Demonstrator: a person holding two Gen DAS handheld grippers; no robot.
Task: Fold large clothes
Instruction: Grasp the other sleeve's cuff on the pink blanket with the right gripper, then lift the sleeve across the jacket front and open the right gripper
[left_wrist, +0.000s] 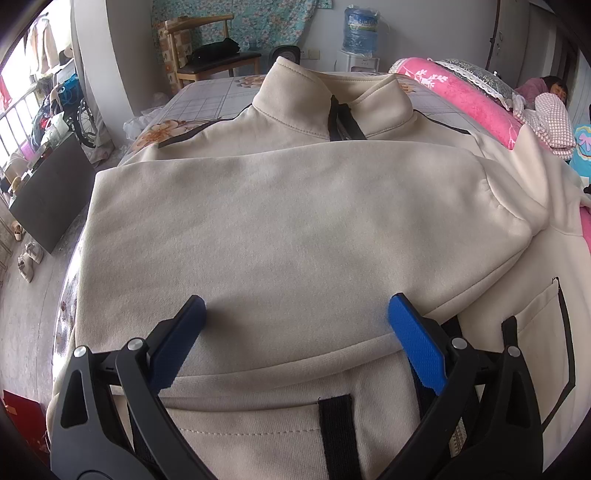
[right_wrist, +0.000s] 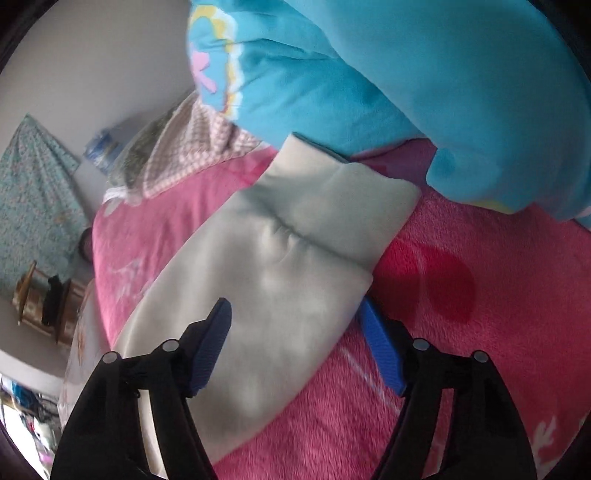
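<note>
Cream jacket (left_wrist: 295, 229) spread front-up across the bed (left_wrist: 210, 99), collar toward the far end; one sleeve (left_wrist: 288, 206) folded crosswise over the chest, its cuff lying toward the right side of the left wrist view; black zipper (left_wrist: 341, 122) visible below the stand-up collar (left_wrist: 332, 99); black-trimmed pocket (left_wrist: 546, 350) at lower right. Left gripper (left_wrist: 295, 314) hovers above the folded sleeve with its jaws spread wide, blue pads (left_wrist: 413, 339) apart and holding nothing. Right wrist view: the other sleeve (right_wrist: 280, 280) stretched out over a pink blanket (right_wrist: 461, 332), its cuff (right_wrist: 343, 199) reaching toward a turquoise quilt (right_wrist: 406, 92); right gripper (right_wrist: 295, 314) wide apart, one finger above the sleeve cloth, the other at the sleeve's edge over the pink blanket; whether the pads touch the fabric cannot be told, and nothing is clamped. Background of the left wrist view: wooden chair (left_wrist: 207, 51), water dispenser bottle (left_wrist: 360, 29), wheelchair (left_wrist: 79, 114), and a person lying (left_wrist: 546, 99) beyond the pink bedding at far right.
</note>
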